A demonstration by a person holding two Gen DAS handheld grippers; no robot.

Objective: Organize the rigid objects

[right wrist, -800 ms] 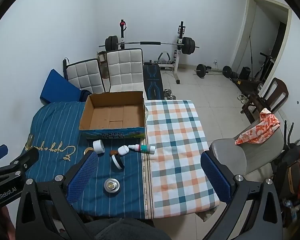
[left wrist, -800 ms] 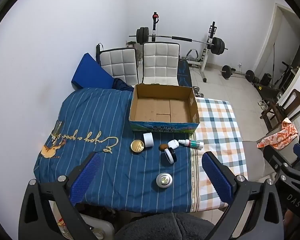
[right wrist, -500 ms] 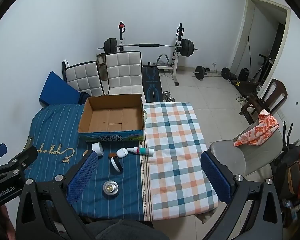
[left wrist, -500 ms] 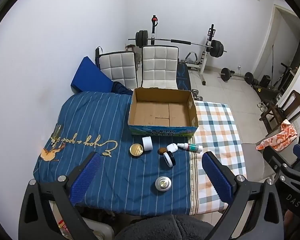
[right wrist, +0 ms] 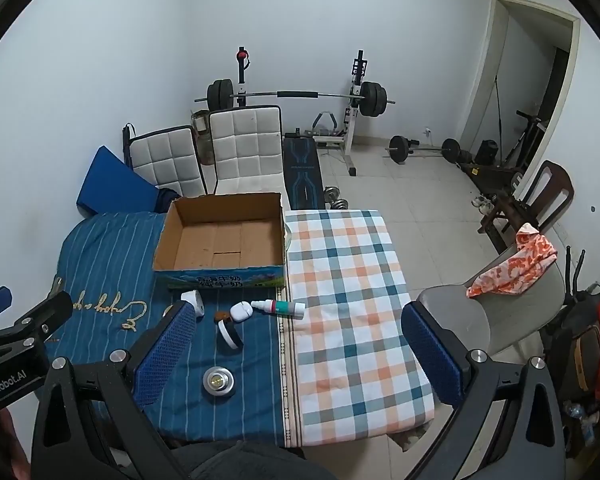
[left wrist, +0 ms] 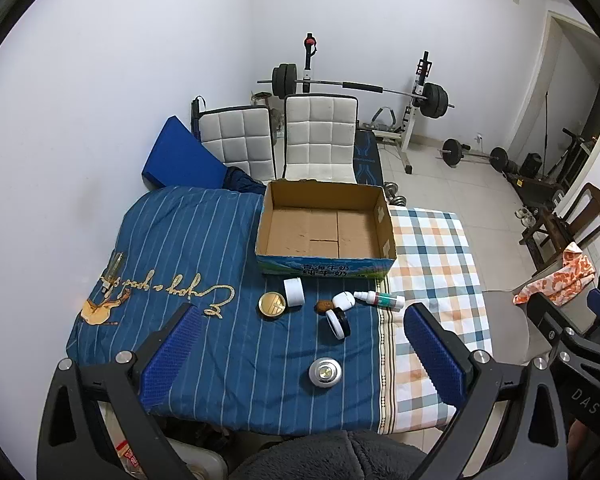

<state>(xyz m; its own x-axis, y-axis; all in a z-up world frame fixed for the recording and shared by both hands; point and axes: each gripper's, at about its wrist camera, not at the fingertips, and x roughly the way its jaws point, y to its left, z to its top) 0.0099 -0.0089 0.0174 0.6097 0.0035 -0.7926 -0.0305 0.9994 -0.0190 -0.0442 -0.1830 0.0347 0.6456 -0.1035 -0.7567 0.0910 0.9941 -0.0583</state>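
Both the left gripper (left wrist: 300, 352) and right gripper (right wrist: 296, 348) gape wide, holding nothing. The silver puck (left wrist: 325, 373) lies at the left gripper's twelve o'clock, nearer it, with the cardboard box (left wrist: 324, 266) beyond.

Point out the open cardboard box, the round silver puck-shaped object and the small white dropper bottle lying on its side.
open cardboard box (left wrist: 374, 210): left wrist view, inner right wall.
round silver puck-shaped object (left wrist: 325, 372): left wrist view, top face centre.
small white dropper bottle (right wrist: 279, 307): right wrist view, mid-body label.
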